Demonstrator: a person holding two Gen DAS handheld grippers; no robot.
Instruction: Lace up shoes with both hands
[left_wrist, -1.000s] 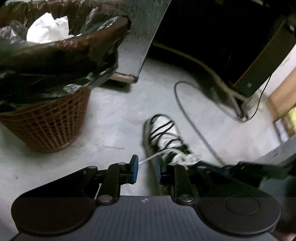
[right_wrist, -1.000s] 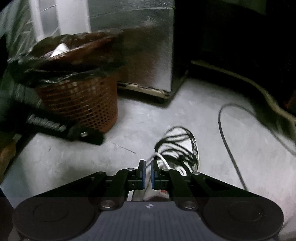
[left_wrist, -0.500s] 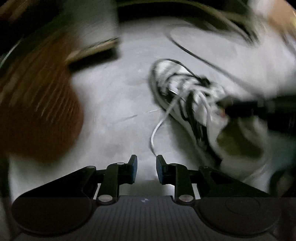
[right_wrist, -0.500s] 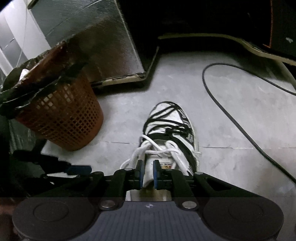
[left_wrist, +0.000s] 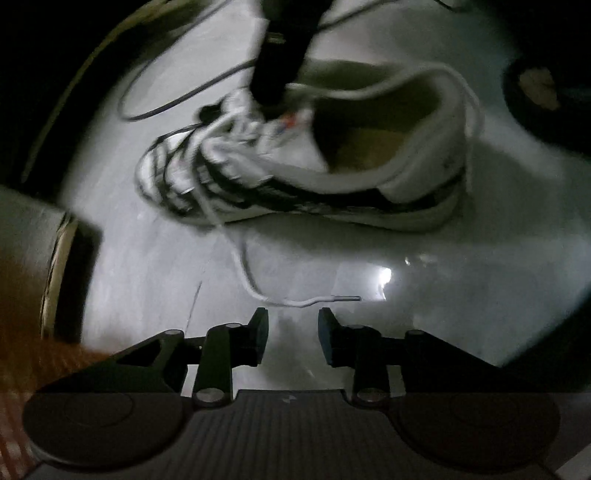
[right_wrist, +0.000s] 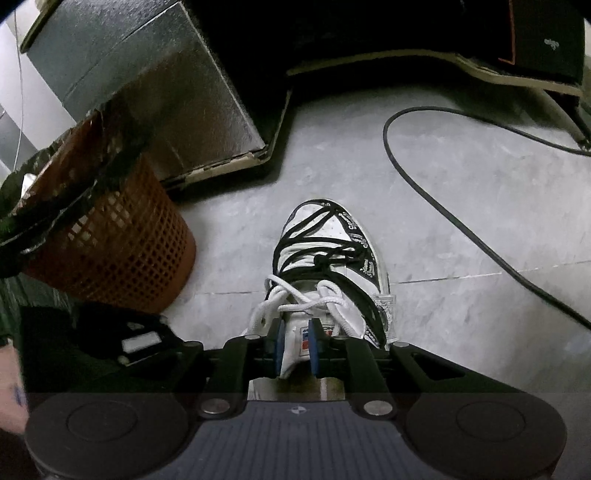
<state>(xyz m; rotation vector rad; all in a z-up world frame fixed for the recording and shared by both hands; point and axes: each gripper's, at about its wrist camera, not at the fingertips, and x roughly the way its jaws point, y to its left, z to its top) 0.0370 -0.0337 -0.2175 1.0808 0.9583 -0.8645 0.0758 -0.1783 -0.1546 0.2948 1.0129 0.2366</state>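
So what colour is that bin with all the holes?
Reddish-brown wastebasket, lined with a black bag; clearest in the right wrist view.

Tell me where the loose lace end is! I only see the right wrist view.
Observer: The lace end lies on the floor, just ahead of the left gripper.
Operator: Is that gripper holding it?
Observer: No. Its jaws are open and hold nothing.
Operator: My right gripper has the tongue. Where does that end come from?
Observer: It hangs off the near side of the shoe, up by the front eyelets, then curls across the floor.
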